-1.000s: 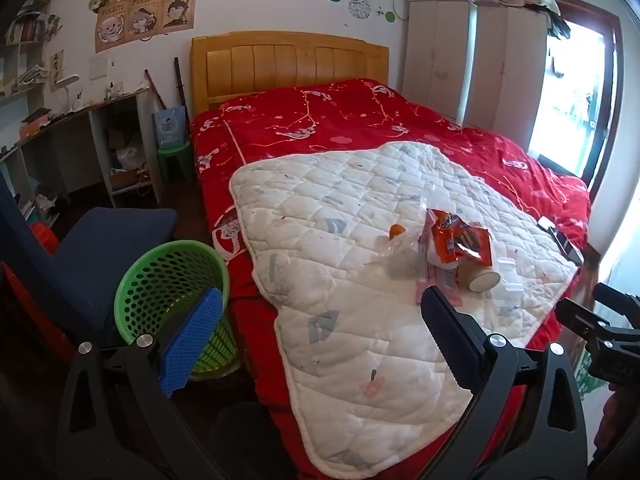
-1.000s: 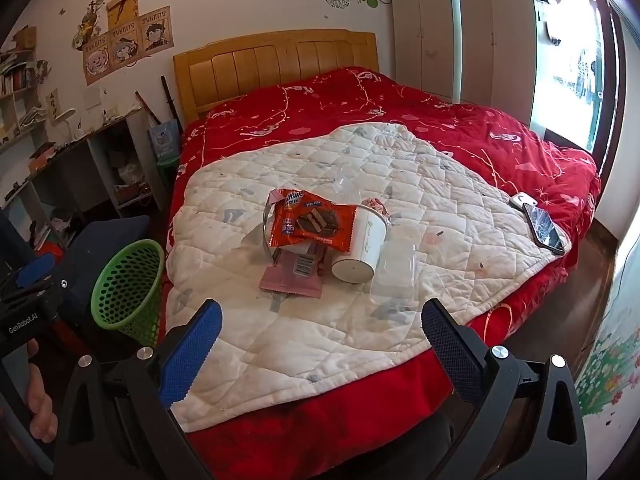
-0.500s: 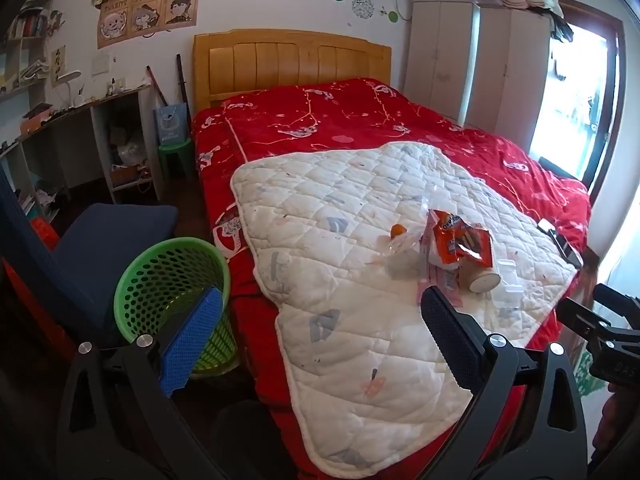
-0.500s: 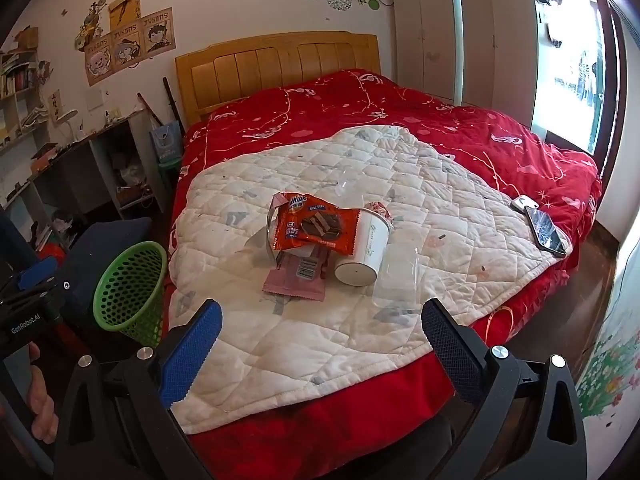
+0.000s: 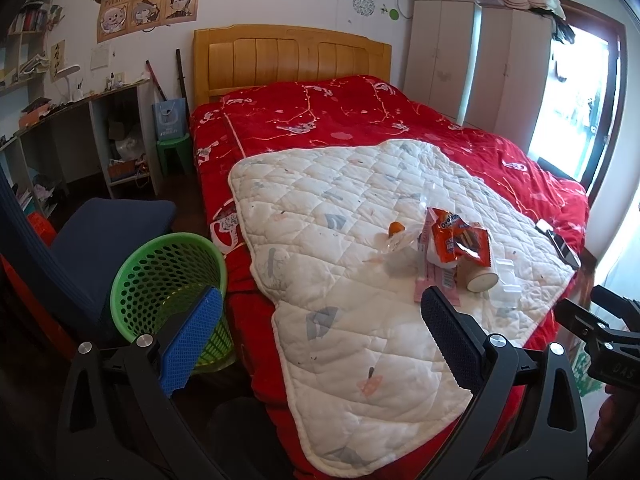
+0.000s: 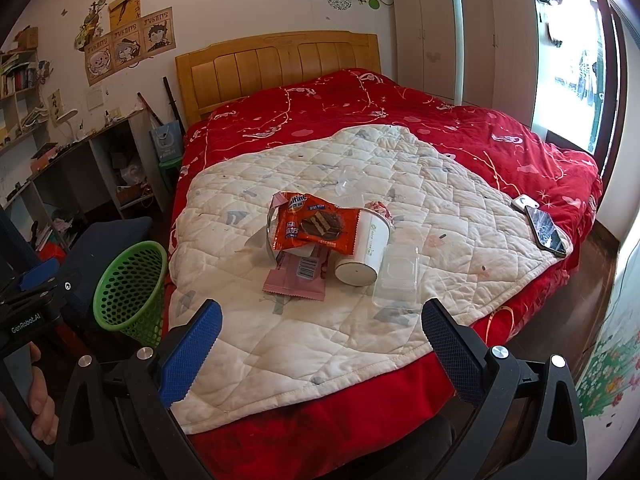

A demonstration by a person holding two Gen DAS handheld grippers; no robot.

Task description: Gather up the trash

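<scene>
Both grippers hang with jaws spread wide, holding nothing: right gripper (image 6: 318,338) faces the trash ahead on the white quilt (image 6: 248,332), where an orange wrapper (image 6: 316,228) overlaps a tipped paper cup (image 6: 362,254). Left gripper (image 5: 320,338) hovers beside the green basket (image 5: 160,272).

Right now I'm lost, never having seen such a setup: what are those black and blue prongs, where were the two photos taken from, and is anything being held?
A person holds a two-fingered grabbing tool in each hand, with a camera on each looking along its fingers. One picture is from the left tool, one from the right tool. Both are open and hold nothing. On the white quilt lie an orange snack wrapper, a tipped paper cup, a pink packet and a clear plastic box. A green basket stands beside the bed.
</scene>
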